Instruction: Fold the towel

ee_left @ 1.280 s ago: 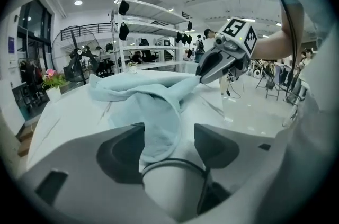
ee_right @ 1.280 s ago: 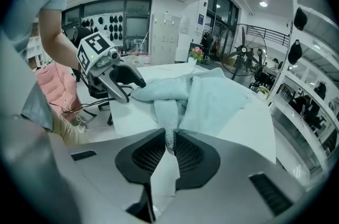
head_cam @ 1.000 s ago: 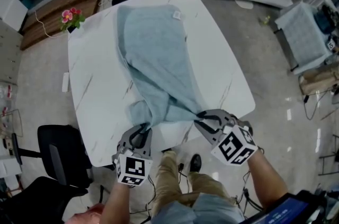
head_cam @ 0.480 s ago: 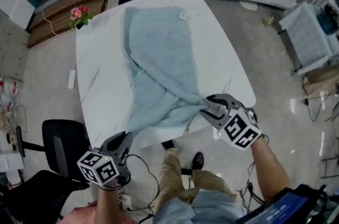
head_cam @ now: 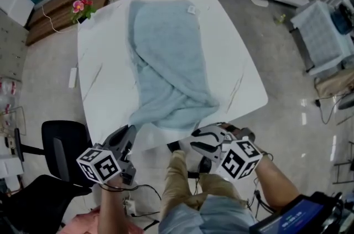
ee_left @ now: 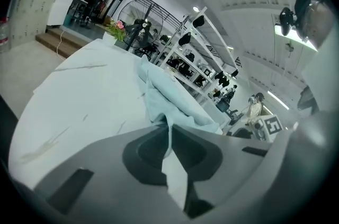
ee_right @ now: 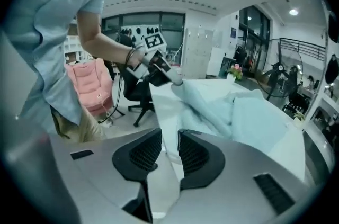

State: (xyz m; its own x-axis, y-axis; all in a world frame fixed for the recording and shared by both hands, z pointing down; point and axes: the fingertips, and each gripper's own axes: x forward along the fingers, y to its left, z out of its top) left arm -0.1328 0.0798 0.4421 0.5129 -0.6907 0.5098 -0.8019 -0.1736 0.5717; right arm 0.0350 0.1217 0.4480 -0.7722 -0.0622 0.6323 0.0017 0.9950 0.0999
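Right gripper (head_cam: 192,141) retreated, opening empty, rumpled terry towel (head_cam: 166,56)

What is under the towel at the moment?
The white table shows beside the towel, which lies on it. The near end is folded over itself; anything beneath the cloth is covered.

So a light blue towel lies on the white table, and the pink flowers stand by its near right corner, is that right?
Not quite: the pink flowers stand by the far left corner of the white table, as the head view shows. The light blue towel does lie on it.
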